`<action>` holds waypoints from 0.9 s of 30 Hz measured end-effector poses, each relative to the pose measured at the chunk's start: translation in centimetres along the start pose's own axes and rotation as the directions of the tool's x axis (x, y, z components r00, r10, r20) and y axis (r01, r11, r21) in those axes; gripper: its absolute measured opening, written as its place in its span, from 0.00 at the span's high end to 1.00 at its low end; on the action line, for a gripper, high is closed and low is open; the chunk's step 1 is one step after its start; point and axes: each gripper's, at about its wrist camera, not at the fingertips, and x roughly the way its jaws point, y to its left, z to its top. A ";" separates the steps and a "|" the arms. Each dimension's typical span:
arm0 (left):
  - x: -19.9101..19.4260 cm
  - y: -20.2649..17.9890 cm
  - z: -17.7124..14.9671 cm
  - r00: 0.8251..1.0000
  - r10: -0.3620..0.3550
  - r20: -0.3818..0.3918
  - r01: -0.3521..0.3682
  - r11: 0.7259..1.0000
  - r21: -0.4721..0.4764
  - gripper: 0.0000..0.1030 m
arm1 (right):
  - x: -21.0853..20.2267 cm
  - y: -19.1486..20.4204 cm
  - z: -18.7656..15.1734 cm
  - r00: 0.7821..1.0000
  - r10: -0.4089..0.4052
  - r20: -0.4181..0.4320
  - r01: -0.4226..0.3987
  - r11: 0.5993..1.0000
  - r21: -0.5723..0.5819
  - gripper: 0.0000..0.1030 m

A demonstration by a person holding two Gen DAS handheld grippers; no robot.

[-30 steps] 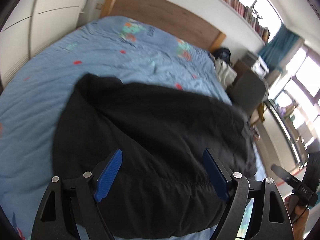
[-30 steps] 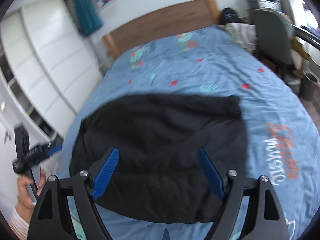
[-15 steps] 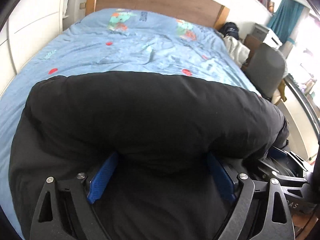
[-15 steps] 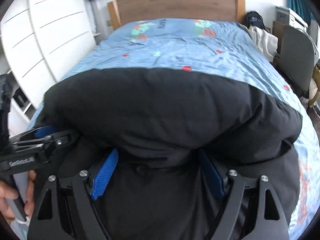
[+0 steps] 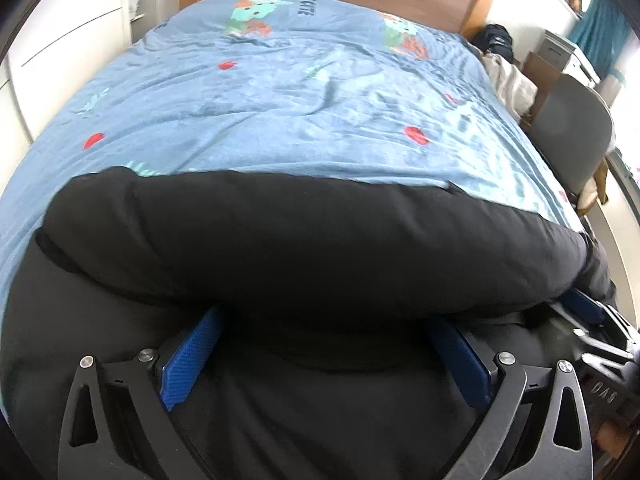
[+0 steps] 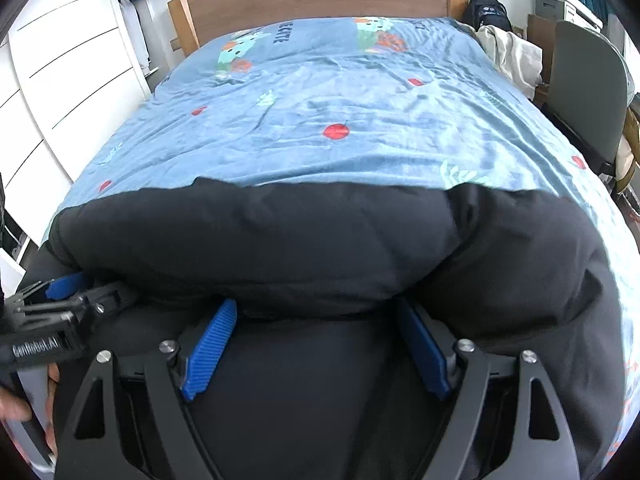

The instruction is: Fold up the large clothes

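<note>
Both grippers, left (image 5: 326,354) opening, right (image 6: 316,344) wide, straddle black garment (image 5: 320,248); grip unclear.

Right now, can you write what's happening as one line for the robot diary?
step: fold jacket | jacket: black, on bed | left tongs: opening, tips under fold | right tongs: apart, tips under fold

Each claw, left claw (image 5: 320,344) and right claw (image 6: 316,340), has matte black triangular arms with cut-out windows, round silver screw heads at the pivots and ribbed blue pads (image 5: 192,360) on its fingers, and white lettering marks the left claw's black body in the right wrist view.
</note>
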 end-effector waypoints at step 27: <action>-8.8 9.6 -6.4 0.995 0.033 0.099 -0.019 0.990 -0.140 0.03 | -12.6 -5.7 -6.6 0.992 -0.029 0.121 0.023 0.999 0.048 0.21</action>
